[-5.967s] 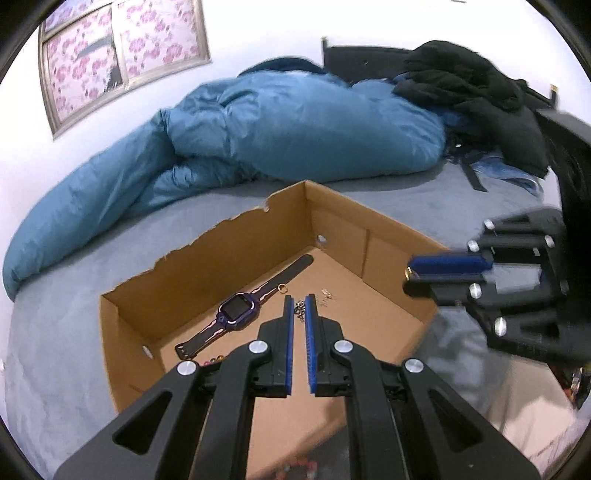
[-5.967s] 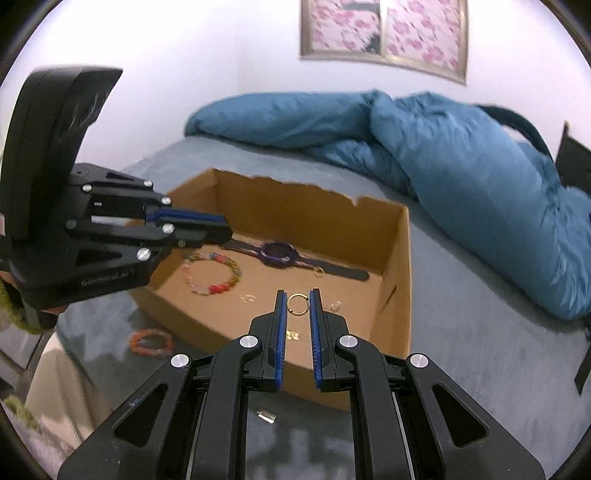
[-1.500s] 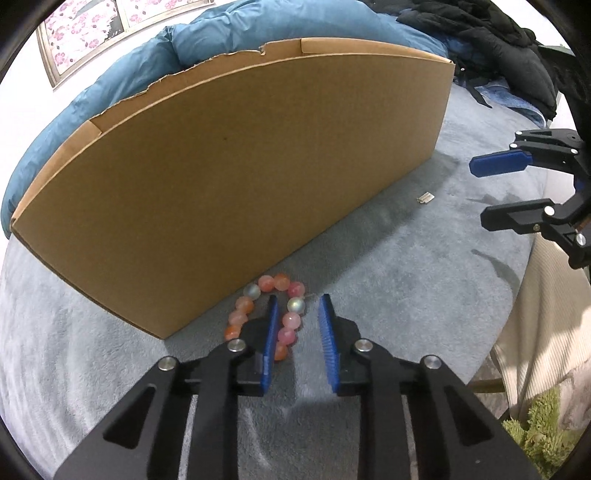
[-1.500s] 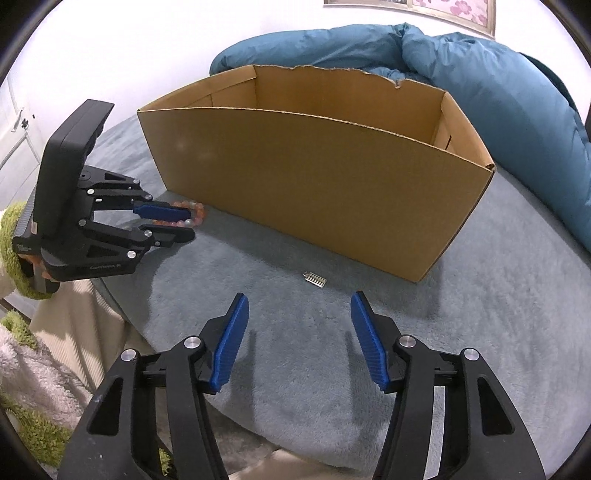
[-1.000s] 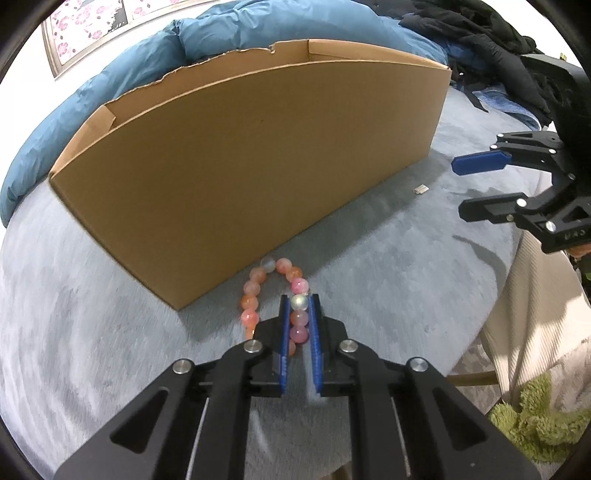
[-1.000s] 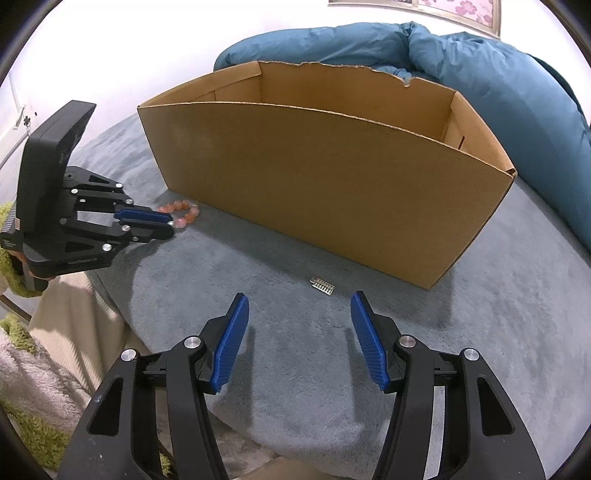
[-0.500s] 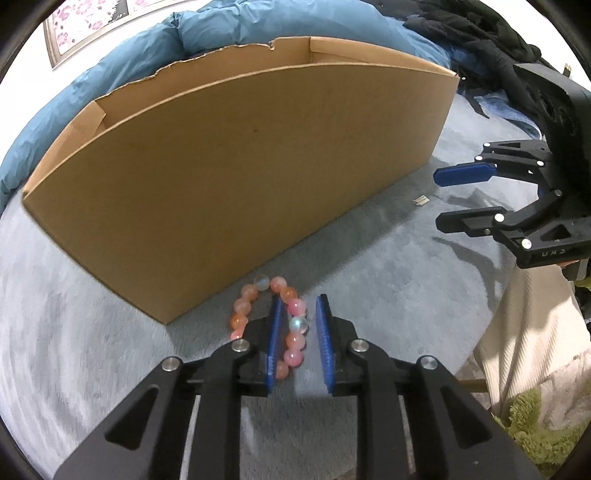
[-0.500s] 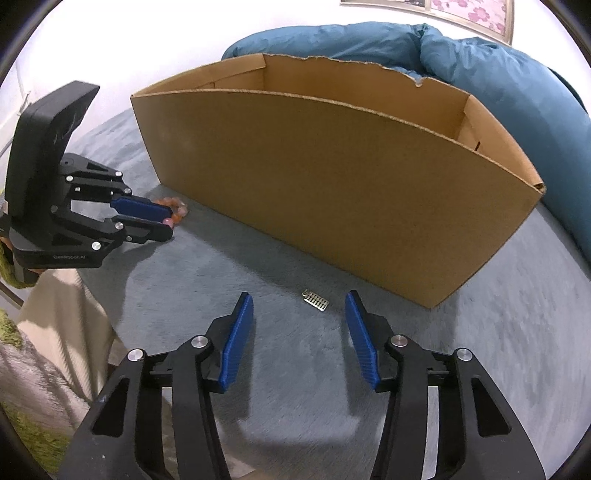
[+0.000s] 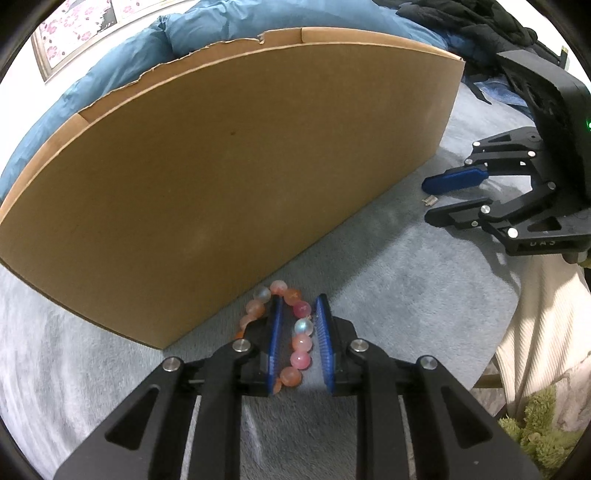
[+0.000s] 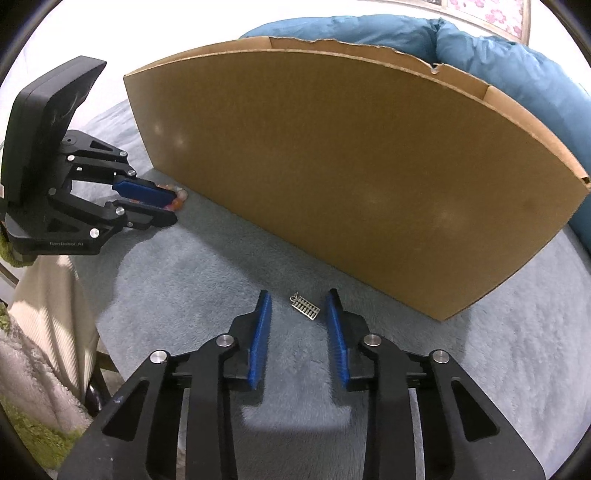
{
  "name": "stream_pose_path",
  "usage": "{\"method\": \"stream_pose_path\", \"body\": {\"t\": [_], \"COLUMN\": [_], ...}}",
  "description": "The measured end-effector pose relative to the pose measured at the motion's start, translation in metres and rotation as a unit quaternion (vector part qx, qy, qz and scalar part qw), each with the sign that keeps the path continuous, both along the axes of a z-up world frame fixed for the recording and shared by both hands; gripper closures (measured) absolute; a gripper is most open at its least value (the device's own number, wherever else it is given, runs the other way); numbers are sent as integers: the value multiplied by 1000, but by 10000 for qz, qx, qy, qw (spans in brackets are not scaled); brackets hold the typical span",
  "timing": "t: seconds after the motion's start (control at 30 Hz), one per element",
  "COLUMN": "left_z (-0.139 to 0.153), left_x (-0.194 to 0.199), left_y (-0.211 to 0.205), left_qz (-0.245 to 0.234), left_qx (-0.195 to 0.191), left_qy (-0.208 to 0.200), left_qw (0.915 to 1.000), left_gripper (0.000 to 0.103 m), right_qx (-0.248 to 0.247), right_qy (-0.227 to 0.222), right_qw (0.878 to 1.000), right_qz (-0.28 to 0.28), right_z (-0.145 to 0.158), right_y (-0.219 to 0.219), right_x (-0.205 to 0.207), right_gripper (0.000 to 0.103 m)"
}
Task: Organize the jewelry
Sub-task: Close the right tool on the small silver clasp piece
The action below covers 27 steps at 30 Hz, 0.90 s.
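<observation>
A bracelet (image 9: 301,343) of pink and orange beads lies on the grey bed cover, against the outside wall of the cardboard box (image 9: 229,147). My left gripper (image 9: 298,299) straddles one side of the bead ring. Its pads stand slightly apart and do not pinch the beads. A small silver charm (image 10: 306,307) lies on the cover in front of the box (image 10: 351,166). My right gripper (image 10: 298,293) is low over the charm. Its jaws are closing, with the charm just ahead between the fingertips and untouched. The right wrist view shows my left gripper (image 10: 173,207) at the left.
A blue duvet (image 10: 480,44) is heaped behind the box, and black clothes (image 9: 480,22) lie at the far right. The grey bed cover (image 9: 406,295) ends close by at a cream blanket (image 9: 546,314), with a green rug (image 9: 535,435) below it.
My left jaws were shut on the bead strand a second ago and have since parted a little. My right gripper has come down toward the charm and its jaws have narrowed.
</observation>
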<state>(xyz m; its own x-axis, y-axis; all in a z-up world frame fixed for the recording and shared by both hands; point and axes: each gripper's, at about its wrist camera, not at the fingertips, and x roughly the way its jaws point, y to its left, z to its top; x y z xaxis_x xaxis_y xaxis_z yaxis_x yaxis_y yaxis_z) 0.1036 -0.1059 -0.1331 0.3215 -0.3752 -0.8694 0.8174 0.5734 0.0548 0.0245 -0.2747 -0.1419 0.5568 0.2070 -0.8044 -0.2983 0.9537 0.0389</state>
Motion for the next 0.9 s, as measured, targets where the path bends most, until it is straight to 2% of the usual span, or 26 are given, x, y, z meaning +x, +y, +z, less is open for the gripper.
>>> {"method": "stream_pose_path", "body": {"t": [0.43,0.9], "left_z": [-2,-1], "left_x": [0,0], "left_y": [1,0], "left_qz": [-21,-27], "left_qx": [11,25], "left_qy": [-35,-53], "left_qw": [10000,10000], "left_gripper": [90,90], "right_qx": [163,227], "right_qy": [117,65], "right_qw": [9998,9997], "right_qz": [83,19], "right_z": [-3,4], "right_y": [-9,-14], "right_x": [6,0], "right_gripper": [97,102]}}
